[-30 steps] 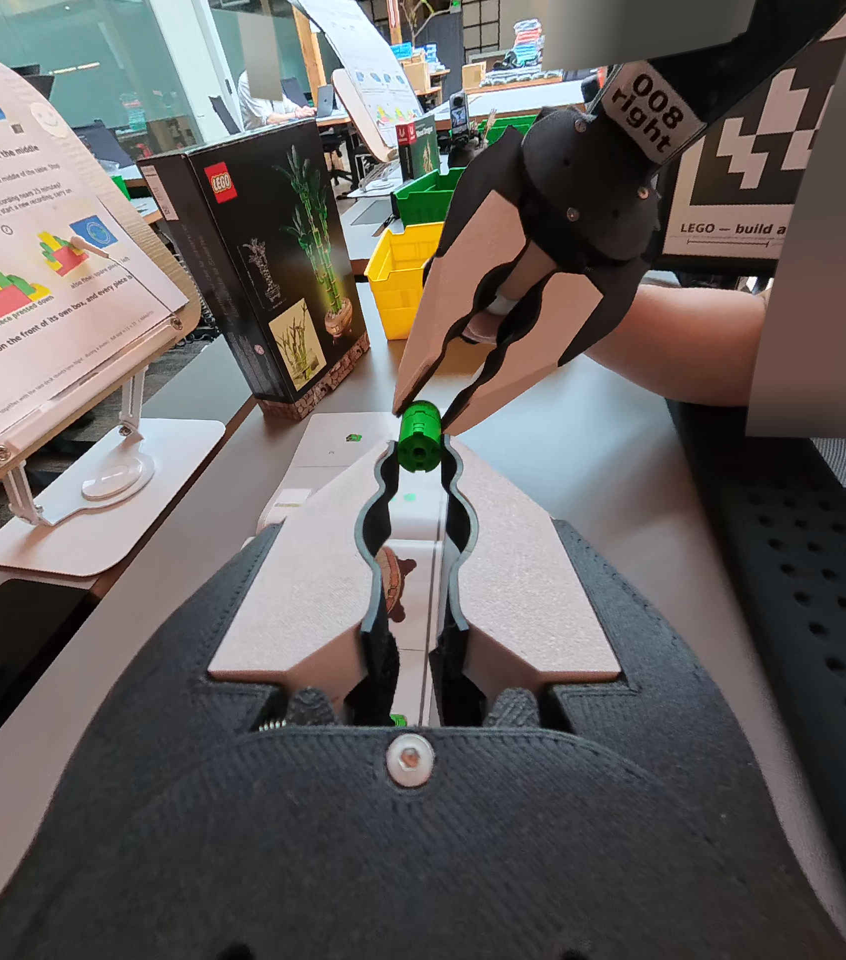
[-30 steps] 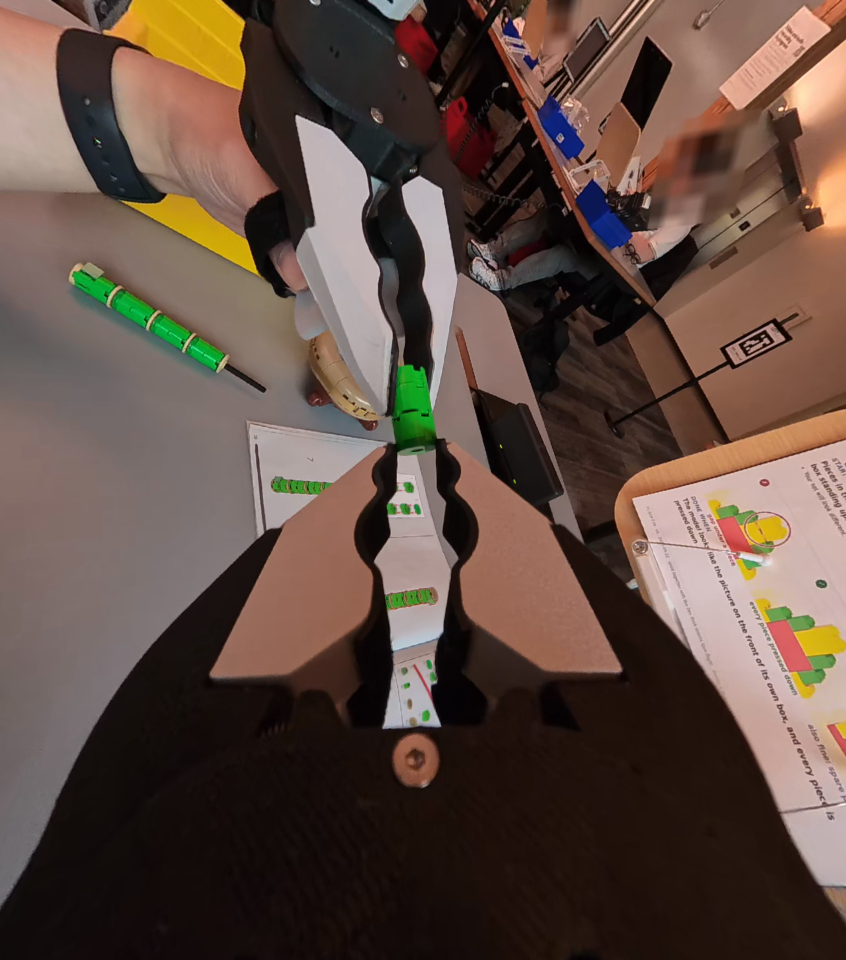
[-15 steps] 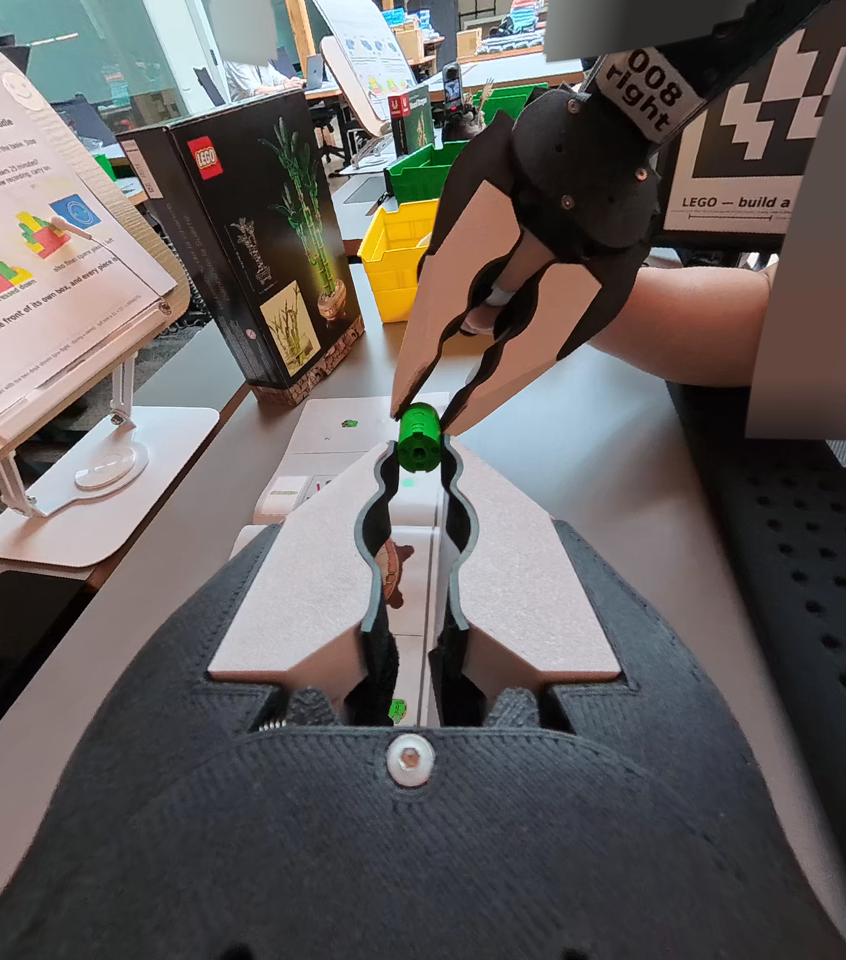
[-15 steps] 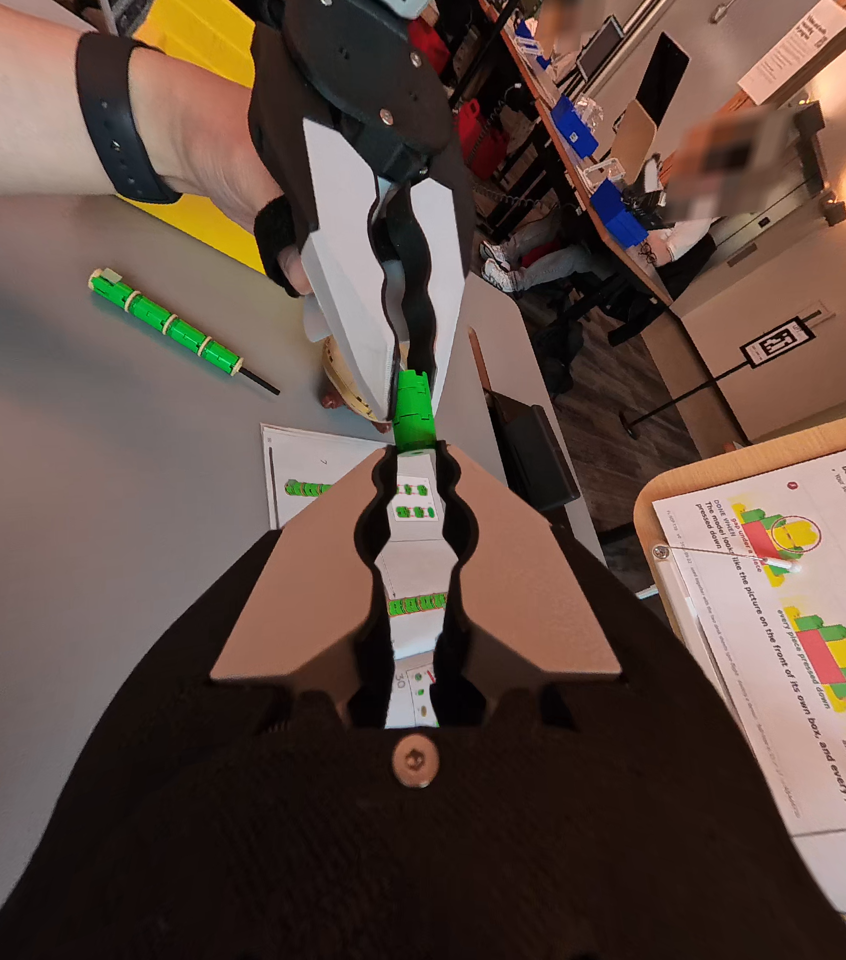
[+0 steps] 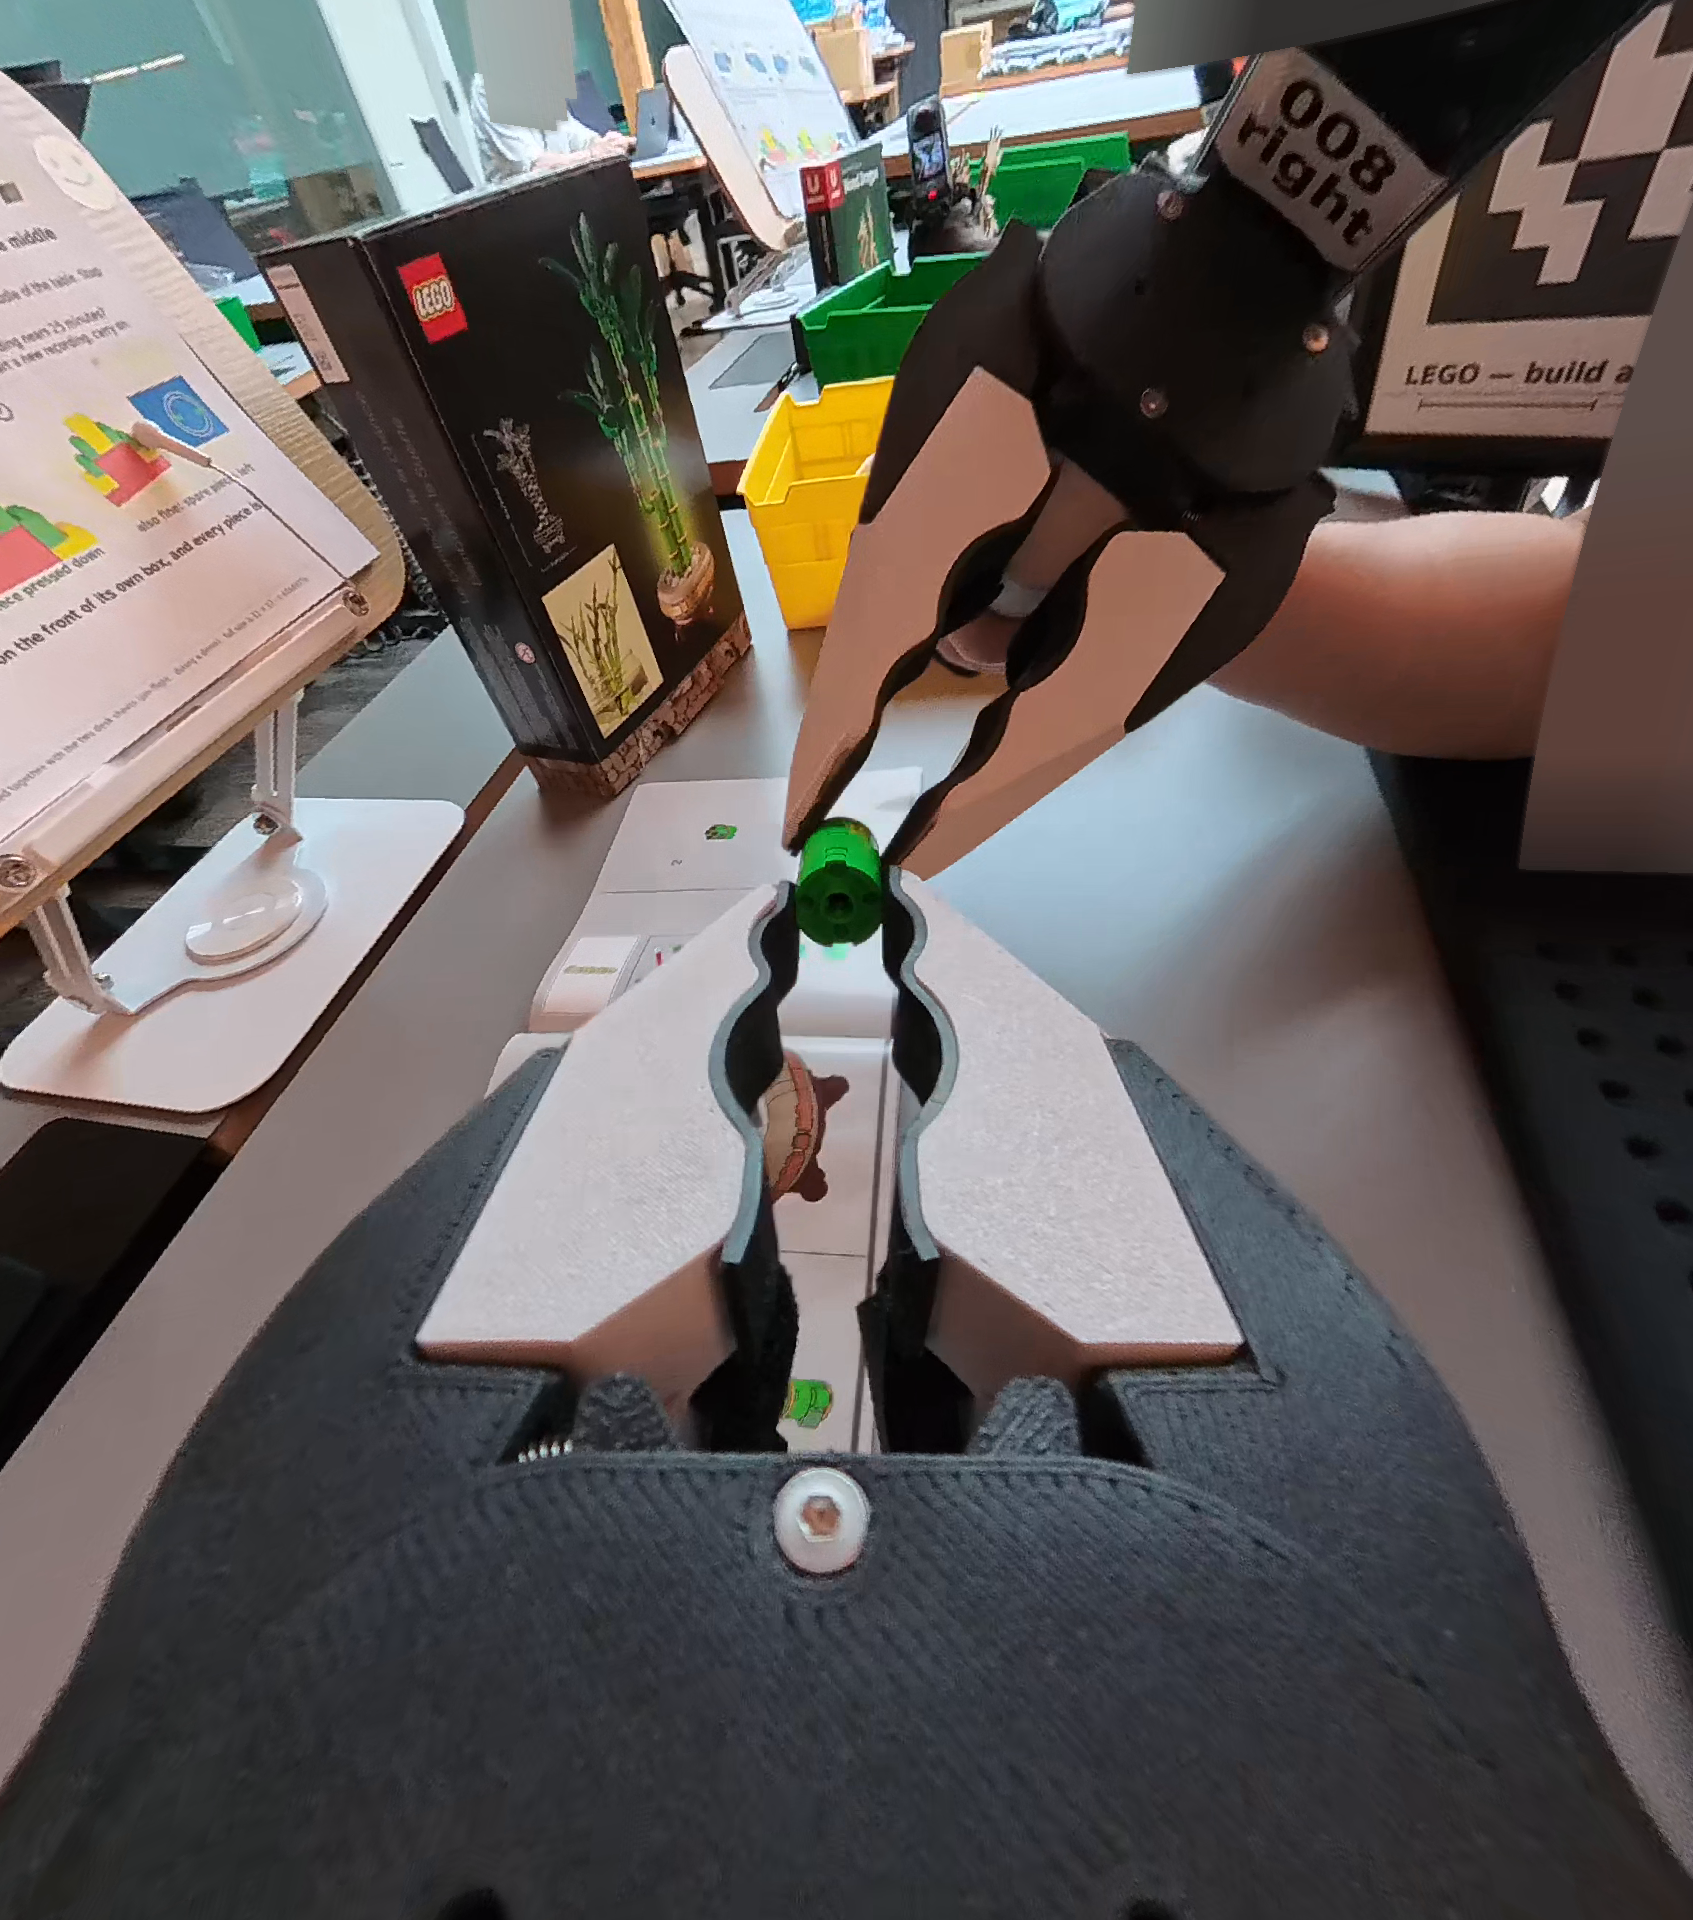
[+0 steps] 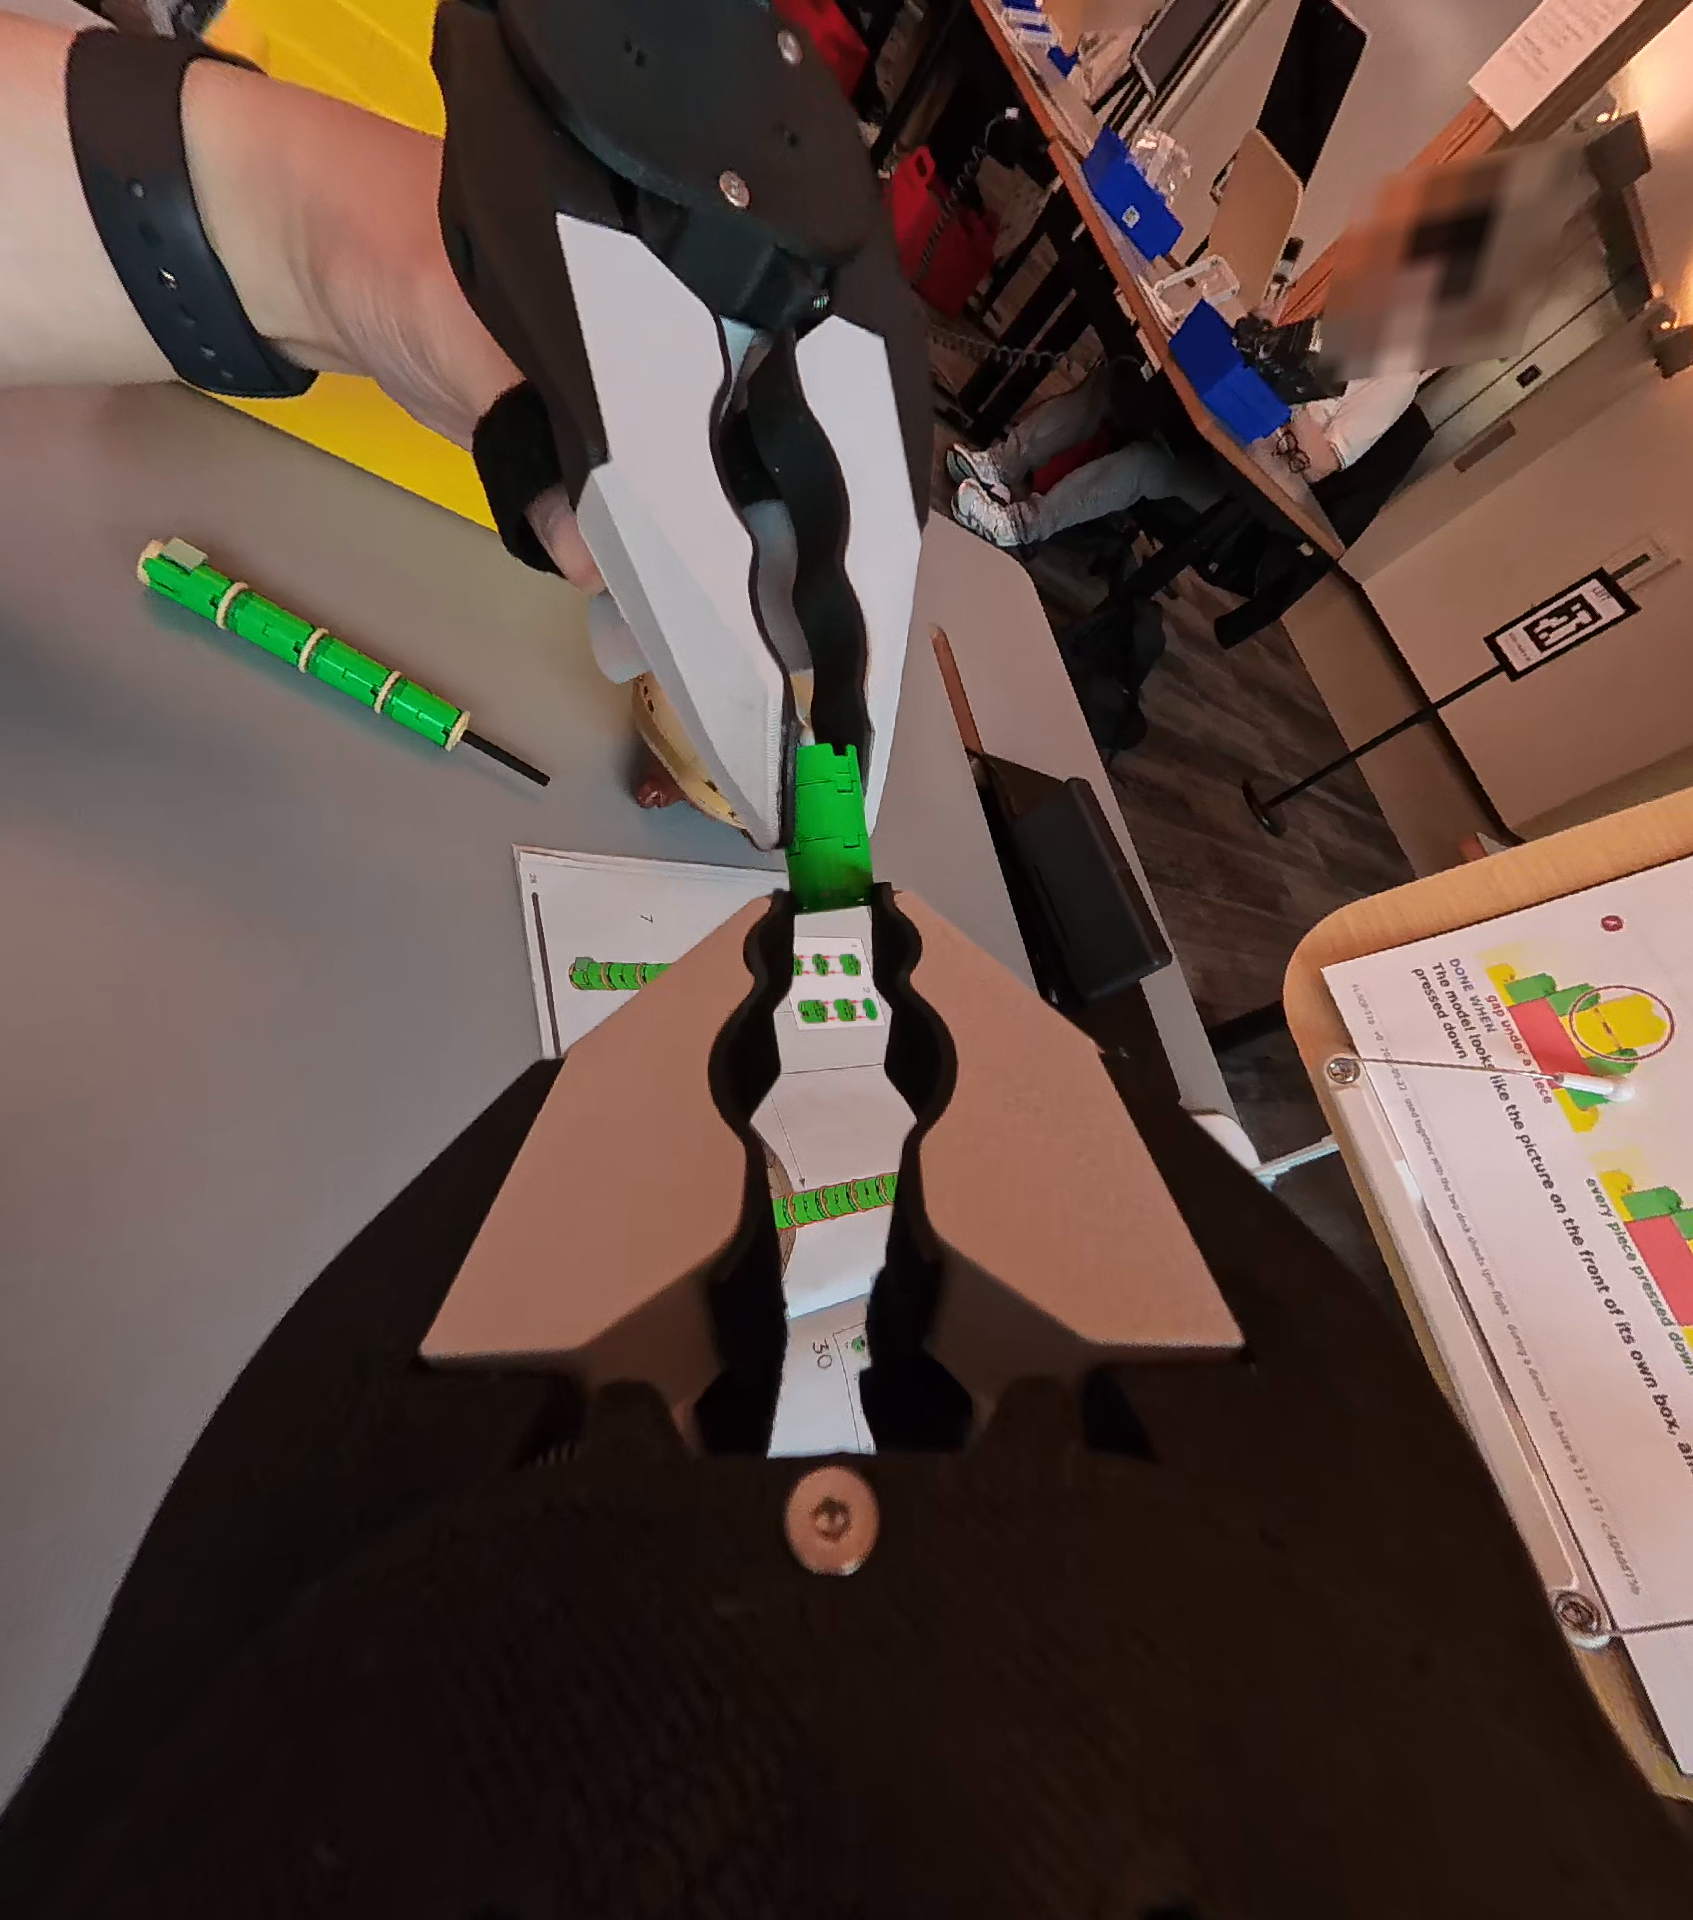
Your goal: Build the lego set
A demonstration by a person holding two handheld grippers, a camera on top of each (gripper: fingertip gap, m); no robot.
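A short green round piece (image 5: pixel 837 894) is held between both grippers above the open instruction booklet (image 5: pixel 686 862). My left gripper (image 5: pixel 837 920) is shut on its near end. My right gripper (image 5: pixel 847 836) reaches in from the upper right and is shut on the far end. In the right wrist view the green piece (image 6: pixel 826 831) looks like two stacked round bricks. There my right gripper (image 6: pixel 829 904) grips the lower end and my left gripper (image 6: pixel 821 805) grips the upper end. A long green stalk on a black axle (image 6: pixel 302 649) lies on the grey table.
A tan pot piece (image 6: pixel 686 774) sits on the table behind the left gripper. The black set box (image 5: pixel 551 468) and a yellow bin (image 5: pixel 811 499) stand at the back. A sheet on a stand (image 5: pixel 94 468) is at the left. A black perforated mat (image 5: pixel 1652 1143) lies at the right. The grippers are tip to tip, or close to it.
Both grippers keep their hold on the green piece. The pair has shifted only slightly over the booklet.
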